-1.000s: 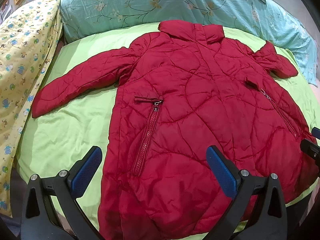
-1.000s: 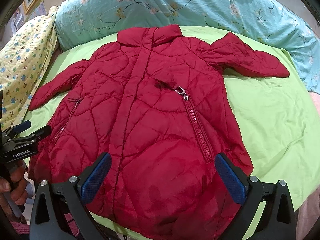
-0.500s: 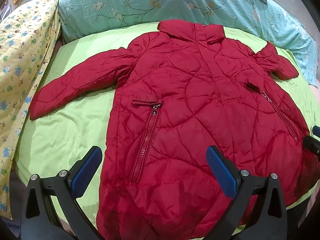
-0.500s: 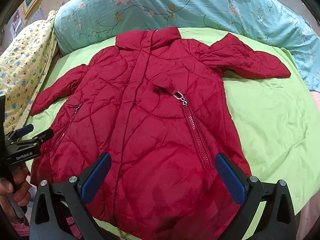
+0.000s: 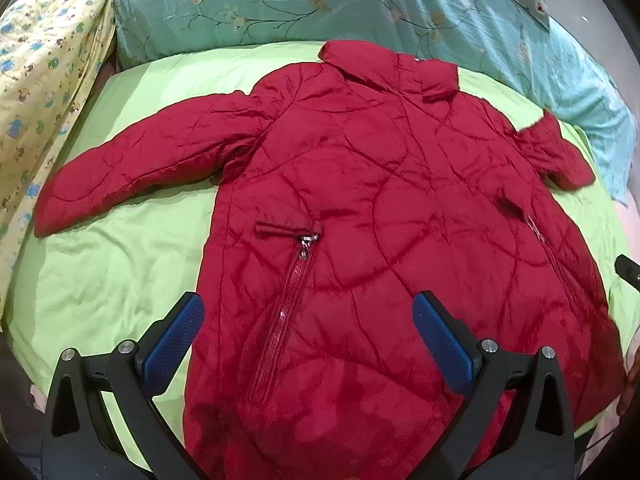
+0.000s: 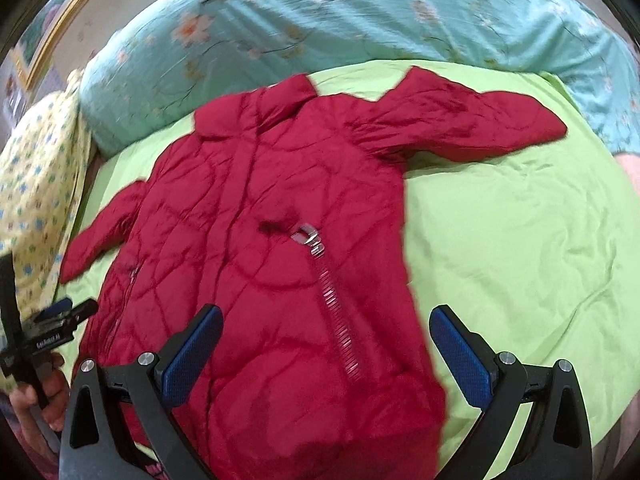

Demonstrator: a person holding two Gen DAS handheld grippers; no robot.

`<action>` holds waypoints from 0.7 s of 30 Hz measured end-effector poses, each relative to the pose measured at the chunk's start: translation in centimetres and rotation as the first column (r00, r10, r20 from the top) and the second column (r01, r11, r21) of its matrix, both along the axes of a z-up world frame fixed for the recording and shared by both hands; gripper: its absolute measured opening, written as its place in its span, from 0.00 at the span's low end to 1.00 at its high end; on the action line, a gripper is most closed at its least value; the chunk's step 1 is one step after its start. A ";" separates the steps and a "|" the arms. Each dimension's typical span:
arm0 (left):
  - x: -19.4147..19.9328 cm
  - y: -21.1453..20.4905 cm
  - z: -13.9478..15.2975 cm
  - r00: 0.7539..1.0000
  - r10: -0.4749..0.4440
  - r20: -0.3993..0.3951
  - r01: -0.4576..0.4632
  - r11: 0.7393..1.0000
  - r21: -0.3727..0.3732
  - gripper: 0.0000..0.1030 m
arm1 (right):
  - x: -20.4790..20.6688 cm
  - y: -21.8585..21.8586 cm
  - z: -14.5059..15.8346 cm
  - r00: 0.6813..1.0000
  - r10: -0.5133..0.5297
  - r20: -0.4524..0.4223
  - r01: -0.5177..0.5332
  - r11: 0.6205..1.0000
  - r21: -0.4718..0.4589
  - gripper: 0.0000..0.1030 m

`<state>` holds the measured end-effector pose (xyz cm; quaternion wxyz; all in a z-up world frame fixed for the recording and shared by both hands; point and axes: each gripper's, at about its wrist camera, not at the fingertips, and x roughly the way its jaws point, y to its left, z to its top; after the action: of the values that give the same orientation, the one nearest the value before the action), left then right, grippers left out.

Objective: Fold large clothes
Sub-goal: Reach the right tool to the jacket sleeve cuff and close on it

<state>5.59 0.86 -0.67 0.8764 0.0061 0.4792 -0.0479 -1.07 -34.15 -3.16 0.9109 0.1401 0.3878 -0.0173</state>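
Note:
A red quilted jacket point(image 5: 380, 208) lies flat, front up, on a lime-green bed sheet point(image 5: 112, 264), sleeves spread, collar at the far side. It also shows in the right wrist view point(image 6: 260, 240). My left gripper point(image 5: 306, 340) is open and empty, hovering over the jacket's lower left part near the pocket zipper point(image 5: 292, 292). My right gripper point(image 6: 326, 356) is open and empty over the jacket's lower right part, by the other pocket zipper point(image 6: 336, 308). The left gripper also shows at the left edge of the right wrist view point(image 6: 60, 316).
A teal floral quilt point(image 5: 360, 4) lies along the far side of the bed. A yellow patterned blanket point(image 5: 36, 80) lies at the left. Bare green sheet point(image 6: 520, 240) lies right of the jacket.
Both grippers have moved outward and a little forward: the left view shifted left, the right view shifted right toward the bare sheet. The jacket has not moved. Both grippers stay open.

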 end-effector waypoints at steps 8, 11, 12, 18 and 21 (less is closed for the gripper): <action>2.4 0.3 -0.3 1.000 0.022 0.012 -0.022 0.999 -0.024 1.00 | 2.1 -7.9 0.4 0.991 -0.127 0.041 0.122 0.987 0.108 1.00; 3.0 0.3 -0.3 1.000 0.026 0.014 -0.026 0.999 -0.020 1.00 | 3.1 -10.6 0.1 0.983 -0.178 0.032 0.172 0.976 0.136 1.00; 3.2 0.2 -0.3 0.999 0.028 0.017 -0.027 0.999 -0.020 1.00 | 3.6 -11.7 -0.1 0.980 -0.197 0.028 0.192 0.971 0.142 1.00; 3.8 -0.3 -0.5 1.000 0.022 0.012 -0.022 1.000 -0.010 1.00 | 5.7 -16.4 -1.0 0.961 -0.276 0.025 0.268 0.949 0.165 1.00; 4.1 -0.4 -0.7 1.000 0.021 0.003 -0.021 1.000 -0.015 1.00 | 7.0 -19.0 -1.7 0.946 -0.324 0.020 0.316 0.932 0.179 1.00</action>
<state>9.65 0.41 -1.41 0.8775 -0.0056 0.4776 -0.0424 5.95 -53.12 -4.81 0.8894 0.2804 0.3374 -0.1283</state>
